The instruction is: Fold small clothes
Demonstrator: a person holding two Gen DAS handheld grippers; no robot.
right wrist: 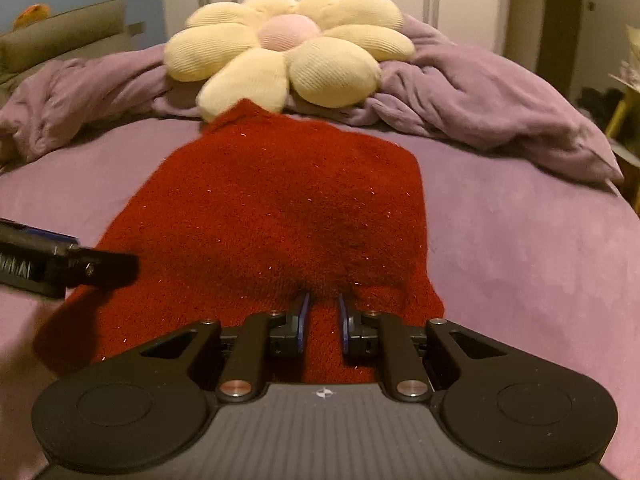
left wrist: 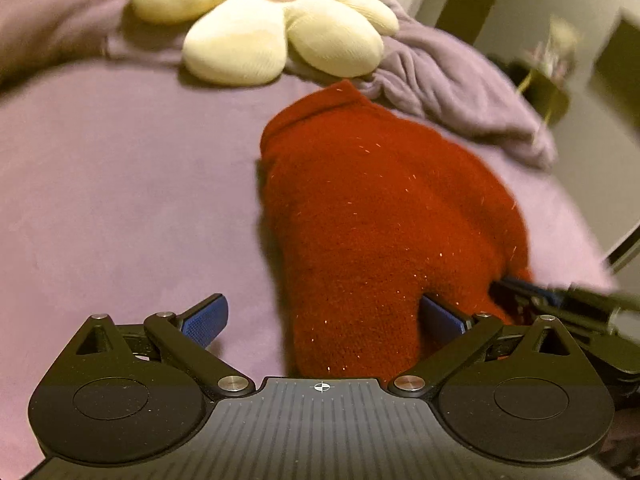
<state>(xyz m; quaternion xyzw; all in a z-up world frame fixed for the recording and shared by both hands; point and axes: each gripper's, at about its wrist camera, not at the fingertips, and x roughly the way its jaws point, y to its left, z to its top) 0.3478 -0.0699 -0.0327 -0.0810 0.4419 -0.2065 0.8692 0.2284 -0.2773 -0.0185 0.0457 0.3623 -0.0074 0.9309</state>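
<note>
A red sweater (right wrist: 276,208) lies flat on the purple bed (right wrist: 520,248), filling the middle of the right wrist view, its collar near the flower cushion (right wrist: 288,60) at the top. The right gripper (right wrist: 322,320) pinches the near hem at lower centre, probably to lift it for a fold. The left gripper (left wrist: 320,320) is spread wide around the hem's other corner, seemingly ready to close.

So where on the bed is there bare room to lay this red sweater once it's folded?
Bare sheet lies left of the red sweater, below the flower pillow, and on its right, below the rumpled blanket. The far end is crowded.
</note>
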